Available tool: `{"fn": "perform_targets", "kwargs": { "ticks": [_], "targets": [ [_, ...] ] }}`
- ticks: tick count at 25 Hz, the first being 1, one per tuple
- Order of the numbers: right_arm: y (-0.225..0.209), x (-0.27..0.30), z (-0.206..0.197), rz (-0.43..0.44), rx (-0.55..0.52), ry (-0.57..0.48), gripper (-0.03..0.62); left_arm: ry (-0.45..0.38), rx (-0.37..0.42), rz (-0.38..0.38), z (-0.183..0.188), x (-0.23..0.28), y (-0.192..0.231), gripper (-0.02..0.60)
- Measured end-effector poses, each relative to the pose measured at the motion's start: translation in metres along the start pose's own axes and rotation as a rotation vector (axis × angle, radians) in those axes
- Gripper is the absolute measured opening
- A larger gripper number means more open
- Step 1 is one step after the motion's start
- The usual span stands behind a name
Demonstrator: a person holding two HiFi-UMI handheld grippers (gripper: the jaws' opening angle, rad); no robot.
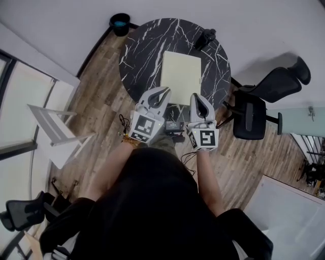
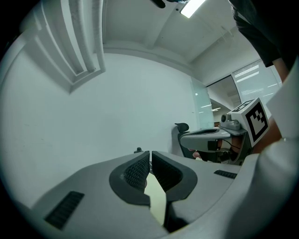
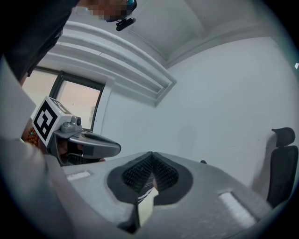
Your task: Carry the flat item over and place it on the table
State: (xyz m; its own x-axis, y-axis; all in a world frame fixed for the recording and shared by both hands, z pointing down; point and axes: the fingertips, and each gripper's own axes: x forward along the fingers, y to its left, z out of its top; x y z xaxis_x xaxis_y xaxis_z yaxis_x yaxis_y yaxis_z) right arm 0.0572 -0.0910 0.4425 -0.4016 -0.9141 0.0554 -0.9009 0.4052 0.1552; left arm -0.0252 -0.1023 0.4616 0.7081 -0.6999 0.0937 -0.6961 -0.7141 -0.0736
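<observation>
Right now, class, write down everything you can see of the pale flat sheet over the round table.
The flat sheet is a pale yellow-green rectangle, plain, thin and stiff-looking, like card or board. It lies level over the black marbled table, long side running away from the person. The left tongs and right tongs are each shut on its near edge. Whether it touches the tabletop cannot be told.

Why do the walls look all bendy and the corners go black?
Left gripper view: the wide-angle lens bows the white wall, the corners go dark, and a ceiling light glares at the top. Right gripper view: same bending and dark corners. Head view: the wooden floor curves round the round black marble table; the pale yellow flat sheet looks sharp.
</observation>
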Motion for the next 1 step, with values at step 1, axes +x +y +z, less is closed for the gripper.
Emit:
{"fn": "perform_targets", "kwargs": {
  "ticks": [1],
  "targets": [
    [-0.0033,0.0021,-0.0018,0.003,0.001,0.0,-0.005,0.003,0.0,0.001,-0.0016,0.0038,0.0004,0.025]
  ]
}}
